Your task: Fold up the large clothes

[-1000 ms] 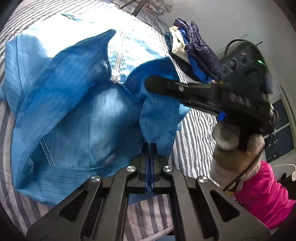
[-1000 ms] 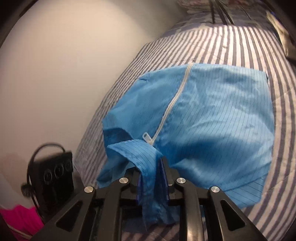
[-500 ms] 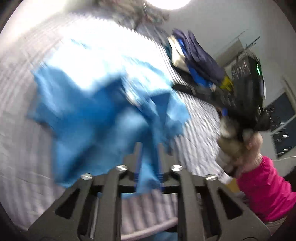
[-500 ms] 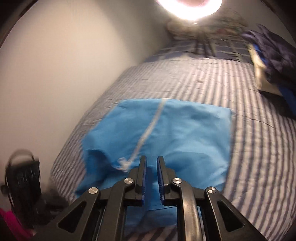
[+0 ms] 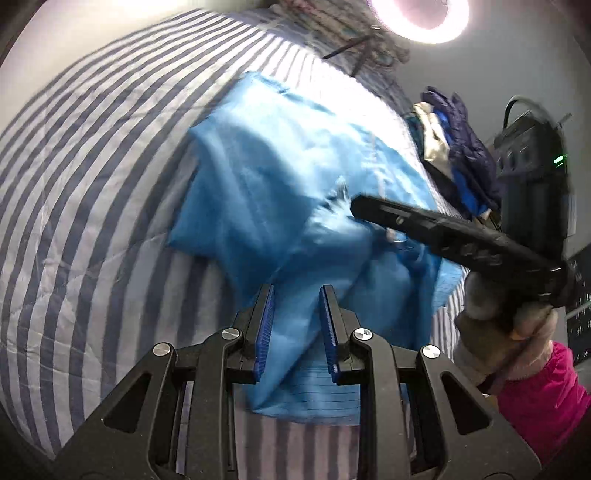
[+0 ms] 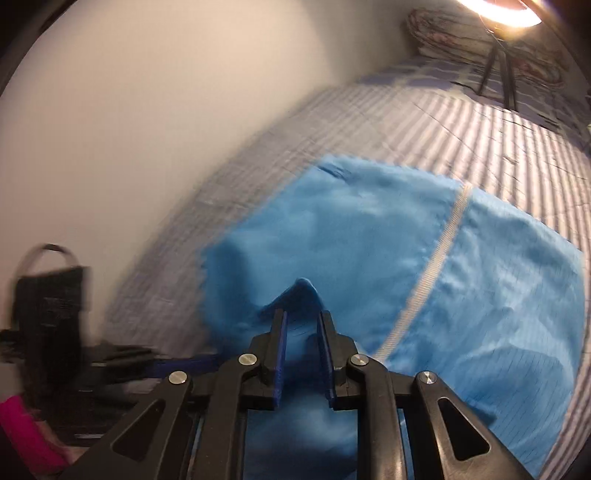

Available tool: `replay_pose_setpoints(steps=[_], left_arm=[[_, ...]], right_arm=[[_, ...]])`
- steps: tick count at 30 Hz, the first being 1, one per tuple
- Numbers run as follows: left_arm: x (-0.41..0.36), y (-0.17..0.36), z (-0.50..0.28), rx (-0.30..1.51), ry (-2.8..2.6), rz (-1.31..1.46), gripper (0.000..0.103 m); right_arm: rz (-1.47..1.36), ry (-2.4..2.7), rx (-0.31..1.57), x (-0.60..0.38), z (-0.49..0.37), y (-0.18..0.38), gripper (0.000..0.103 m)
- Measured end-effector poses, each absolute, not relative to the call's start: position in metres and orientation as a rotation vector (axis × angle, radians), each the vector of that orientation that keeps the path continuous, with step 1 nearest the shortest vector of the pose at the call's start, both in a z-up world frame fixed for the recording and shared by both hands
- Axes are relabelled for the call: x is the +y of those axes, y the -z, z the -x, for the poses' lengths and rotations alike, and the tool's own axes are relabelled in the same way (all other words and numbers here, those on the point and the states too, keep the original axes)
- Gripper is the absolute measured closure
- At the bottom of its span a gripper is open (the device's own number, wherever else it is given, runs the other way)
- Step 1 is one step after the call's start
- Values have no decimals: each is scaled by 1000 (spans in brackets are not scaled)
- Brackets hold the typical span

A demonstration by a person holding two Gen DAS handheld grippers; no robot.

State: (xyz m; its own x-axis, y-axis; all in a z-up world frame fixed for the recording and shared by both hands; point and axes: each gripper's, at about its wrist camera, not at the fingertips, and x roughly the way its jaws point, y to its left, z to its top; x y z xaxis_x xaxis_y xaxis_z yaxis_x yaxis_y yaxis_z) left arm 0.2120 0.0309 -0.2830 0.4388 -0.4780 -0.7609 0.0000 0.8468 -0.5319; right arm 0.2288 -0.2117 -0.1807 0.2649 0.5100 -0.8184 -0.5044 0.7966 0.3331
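A large light-blue zip-up garment (image 5: 258,177) lies bunched on the striped bed quilt (image 5: 92,184). My left gripper (image 5: 296,299) hovers over its near edge, jaws apart; blue cloth shows in the gap but the pads are not pressing on it. My right gripper (image 5: 360,206) reaches in from the right above the garment's middle. In the right wrist view the right gripper (image 6: 300,321) has its jaws opening, with a loose ridge of the garment (image 6: 369,240) standing between the tips. The white zip (image 6: 439,254) runs diagonally across the cloth.
A heap of dark and white clothes (image 5: 458,147) sits at the bed's far right. A ring light (image 5: 421,18) on a tripod stands at the head of the bed. A bare wall (image 6: 147,110) runs along the left. A gloved hand (image 5: 498,332) with a pink sleeve holds the right gripper.
Both grippers held folds of the blue garment a second ago. Their jaws have since parted and the cloth has dropped onto the bed. Both views have swung across the bed.
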Motion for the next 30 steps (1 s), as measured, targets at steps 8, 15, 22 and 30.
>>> replay_pose_setpoints(steps=[8,15,22,30], left_arm=[[49,245,-214,1039,331,518,78],[66,224,-250,1041,306,458,59],[65,236,-298,1058,230,386,59],[59,292,-307,1177,155,257,59]], right_arm=[[-79,-642,1068,-256,-207,149,67],[-129,-474,1054,-330,-154,138,63],[-159,-330,1028,-370,-162,146,67],[-57,-282,1104,-348,-192,185,77]])
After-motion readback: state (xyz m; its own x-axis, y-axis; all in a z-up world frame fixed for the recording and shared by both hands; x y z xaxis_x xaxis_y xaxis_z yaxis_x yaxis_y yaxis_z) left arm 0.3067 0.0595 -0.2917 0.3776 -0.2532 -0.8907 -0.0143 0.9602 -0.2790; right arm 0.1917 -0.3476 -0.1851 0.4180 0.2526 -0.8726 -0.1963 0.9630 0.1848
